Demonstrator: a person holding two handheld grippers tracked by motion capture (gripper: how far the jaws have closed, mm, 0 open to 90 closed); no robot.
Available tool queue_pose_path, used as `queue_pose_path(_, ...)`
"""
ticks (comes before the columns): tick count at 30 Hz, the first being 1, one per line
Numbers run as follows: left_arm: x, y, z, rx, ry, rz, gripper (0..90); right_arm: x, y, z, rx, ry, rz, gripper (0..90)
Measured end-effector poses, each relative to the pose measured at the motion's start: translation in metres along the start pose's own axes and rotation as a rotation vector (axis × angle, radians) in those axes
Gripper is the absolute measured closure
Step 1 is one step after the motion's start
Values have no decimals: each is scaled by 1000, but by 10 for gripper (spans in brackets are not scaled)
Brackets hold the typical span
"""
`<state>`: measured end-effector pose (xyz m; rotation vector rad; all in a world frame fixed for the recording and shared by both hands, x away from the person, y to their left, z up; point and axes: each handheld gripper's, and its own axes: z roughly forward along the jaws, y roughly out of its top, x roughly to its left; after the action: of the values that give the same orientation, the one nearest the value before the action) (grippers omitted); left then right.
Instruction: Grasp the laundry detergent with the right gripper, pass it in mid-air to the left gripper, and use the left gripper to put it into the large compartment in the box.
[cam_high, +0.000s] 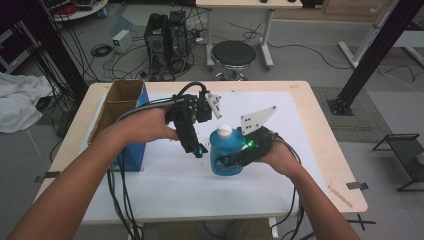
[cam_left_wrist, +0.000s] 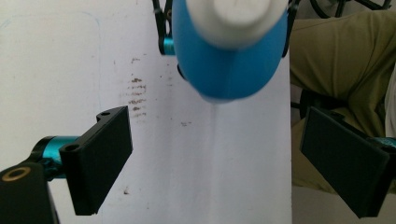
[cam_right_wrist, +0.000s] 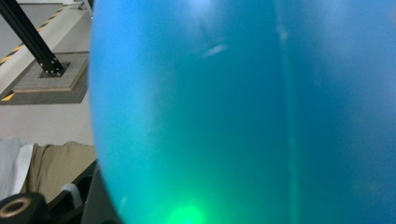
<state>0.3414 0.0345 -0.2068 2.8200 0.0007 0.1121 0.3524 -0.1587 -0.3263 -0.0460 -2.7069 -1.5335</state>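
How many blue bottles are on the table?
1. The blue bottle with a white cap stands upright near the table's middle, held at its side by the right gripper. The cardboard box could hide more.

Bottle (cam_high: 226, 152) right of box (cam_high: 125, 117)

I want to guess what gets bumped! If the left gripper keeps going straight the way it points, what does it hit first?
Probably the white cap of the blue bottle. The left gripper points along open jaws toward it, with the cap a little above the line; depth is hard to judge. If it misses, it meets the white table cover.
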Motion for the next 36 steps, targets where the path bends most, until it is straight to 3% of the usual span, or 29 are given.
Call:
queue_pose_path(5, 0, 10, 1, 0, -4, 14, 93, -1, 7, 9, 10, 8, -26, 436)
queue_pose_path(10, -1, 14, 1, 6, -7, 16, 93, 1, 10, 12, 18, 25, -8, 436)
queue_pose_path(12, -2, 16, 2, 4, -9, 17, 93, -1, 11, 14, 22, 22, -29, 436)
queue_pose_path(15, -2, 20, 4, 17, -15, 22, 93, 0, 12, 14, 19, 28, -12, 436)
queue_pose_path(20, -1, 28, 12, 37, -25, 35, 93, -1, 15, 14, 21, 21, -36, 435)
queue_pose_path(32, 0, 31, 22, 47, -36, 29, 94, 0, 16, 11, 34, 27, -32, 434)
queue_pose_path(33, 0, 30, 23, 43, -40, 30, 111, 3, 17, 11, 36, 47, 0, 434)
queue_pose_path(36, 0, 31, 23, 45, -42, 37, 133, 2, 16, 11, 35, 44, -8, 434)
